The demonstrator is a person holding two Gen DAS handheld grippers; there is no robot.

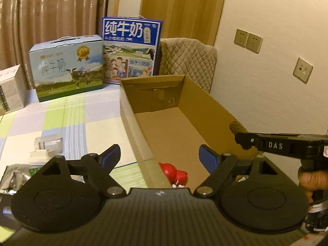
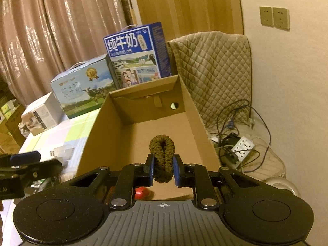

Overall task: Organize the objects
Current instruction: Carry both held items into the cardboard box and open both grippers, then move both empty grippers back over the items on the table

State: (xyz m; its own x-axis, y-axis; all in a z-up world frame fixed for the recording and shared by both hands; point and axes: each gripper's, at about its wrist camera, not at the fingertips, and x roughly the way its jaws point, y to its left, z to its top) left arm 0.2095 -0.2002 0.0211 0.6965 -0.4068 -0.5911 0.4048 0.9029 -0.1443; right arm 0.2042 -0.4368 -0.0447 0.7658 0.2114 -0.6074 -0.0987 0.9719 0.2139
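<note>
An open cardboard box (image 1: 131, 121) (image 2: 102, 135) stands on the checked table cover. My right gripper (image 2: 163, 170) is shut on a brown fuzzy hair tie (image 2: 162, 149) and holds it above the box's near end. In the left wrist view that gripper (image 1: 243, 141) reaches in from the right over the box rim, with the hair tie (image 1: 233, 127) at its tip. A red toy figure (image 1: 174, 172) (image 2: 141, 192) lies inside the box at its near corner. My left gripper (image 1: 160, 156) hangs open over the box's near left corner with nothing between its fingers; its fingertip (image 2: 24, 157) shows at the left.
A white plug adapter (image 1: 44, 150) and a green foil packet (image 1: 14, 173) lie on the table left of the box. Two milk cartons (image 1: 67, 69) (image 1: 131, 49) and a white box (image 1: 10, 90) stand behind. A quilted chair (image 2: 213, 71) and a power strip (image 2: 243, 146) with cables are to the right.
</note>
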